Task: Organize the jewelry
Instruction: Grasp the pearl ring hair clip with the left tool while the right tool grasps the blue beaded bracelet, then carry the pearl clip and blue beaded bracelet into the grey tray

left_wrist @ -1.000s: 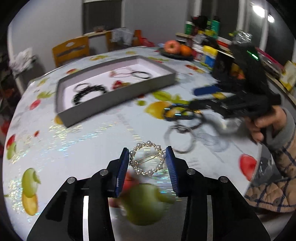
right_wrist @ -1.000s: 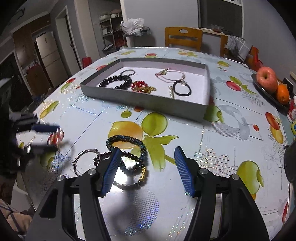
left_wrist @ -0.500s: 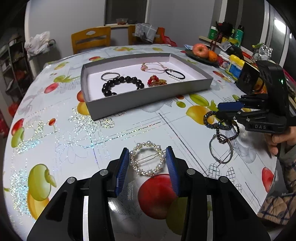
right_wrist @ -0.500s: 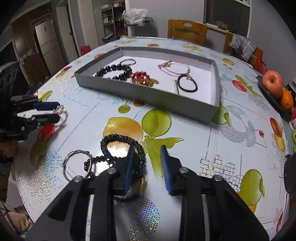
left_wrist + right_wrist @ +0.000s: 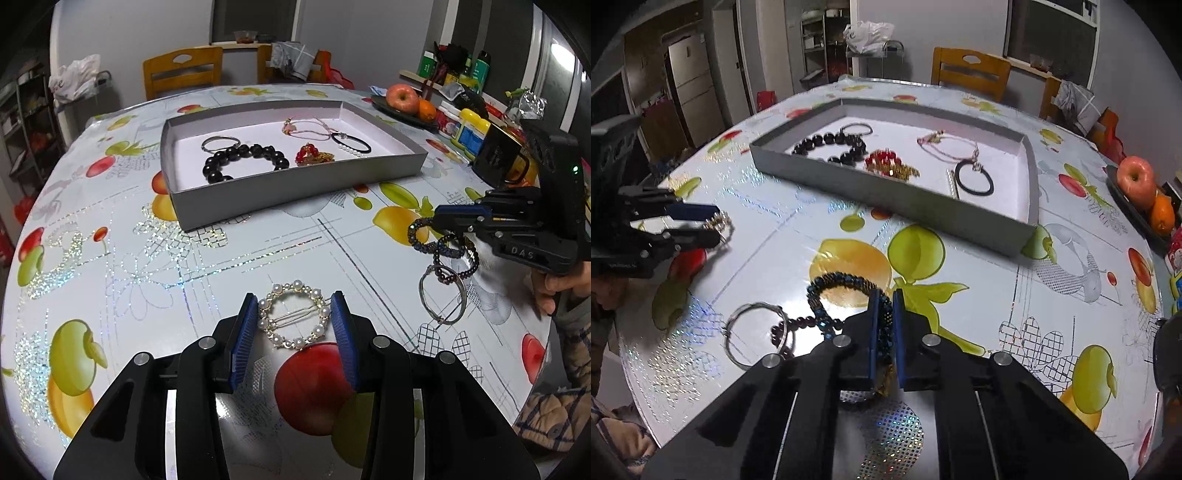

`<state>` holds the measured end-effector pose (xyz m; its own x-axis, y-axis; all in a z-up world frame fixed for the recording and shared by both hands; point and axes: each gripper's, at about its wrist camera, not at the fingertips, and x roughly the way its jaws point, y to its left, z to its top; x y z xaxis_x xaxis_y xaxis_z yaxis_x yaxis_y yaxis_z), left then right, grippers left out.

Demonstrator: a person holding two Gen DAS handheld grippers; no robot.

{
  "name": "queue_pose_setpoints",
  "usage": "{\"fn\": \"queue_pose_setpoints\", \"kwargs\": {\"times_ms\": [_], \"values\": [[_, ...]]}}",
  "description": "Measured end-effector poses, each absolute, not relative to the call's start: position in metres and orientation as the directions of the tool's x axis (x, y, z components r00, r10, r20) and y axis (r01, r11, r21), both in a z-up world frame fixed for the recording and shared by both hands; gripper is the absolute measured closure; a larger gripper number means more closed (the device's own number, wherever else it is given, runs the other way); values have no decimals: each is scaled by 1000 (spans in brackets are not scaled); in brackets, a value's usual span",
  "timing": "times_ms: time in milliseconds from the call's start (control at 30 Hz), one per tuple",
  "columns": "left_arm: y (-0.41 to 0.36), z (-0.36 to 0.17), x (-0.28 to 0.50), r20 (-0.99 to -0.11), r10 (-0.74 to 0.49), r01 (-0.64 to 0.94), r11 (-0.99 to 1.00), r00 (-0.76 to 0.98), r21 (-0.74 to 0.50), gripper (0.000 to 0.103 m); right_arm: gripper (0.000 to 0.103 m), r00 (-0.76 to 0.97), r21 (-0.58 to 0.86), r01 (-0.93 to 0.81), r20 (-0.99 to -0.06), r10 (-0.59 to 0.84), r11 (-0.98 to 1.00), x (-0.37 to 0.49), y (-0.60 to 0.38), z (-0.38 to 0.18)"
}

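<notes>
I see one gold pearl-ringed hair clip (image 5: 293,319) clamped between my left fingers (image 5: 245,328), lower centre; right fingers (image 5: 874,325) pinch one dark-blue beaded bracelet (image 5: 834,282); five pieces in tray (image 5: 295,184).

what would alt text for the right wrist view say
The right gripper, its jaws just closed, pinches a dark blue beaded bracelet on a fruit-print table. A grey tray of jewelry lies beyond; a wire bangle lies left.

I read one marking clearly: "DAS" in raised letters on the black body of the right gripper (image 5: 436,221), at the right of my left view. Labels on the far bottles (image 5: 469,129) are too small to read.
</notes>
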<state>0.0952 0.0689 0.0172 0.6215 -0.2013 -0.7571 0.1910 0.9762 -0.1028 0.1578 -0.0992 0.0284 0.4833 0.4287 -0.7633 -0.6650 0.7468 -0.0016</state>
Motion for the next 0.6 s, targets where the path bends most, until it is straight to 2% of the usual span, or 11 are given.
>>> {"fn": "queue_pose_setpoints", "kwargs": {"times_ms": [267, 600], "values": [[67, 17, 95, -759, -191, 193, 977, 622, -88, 61, 96, 532, -31, -680, -709, 464, 733, 143, -94, 60], [62, 16, 94, -763, -155, 188, 981, 627, -45, 60, 96, 541, -35, -687, -691, 479, 726, 141, -92, 71]]}}
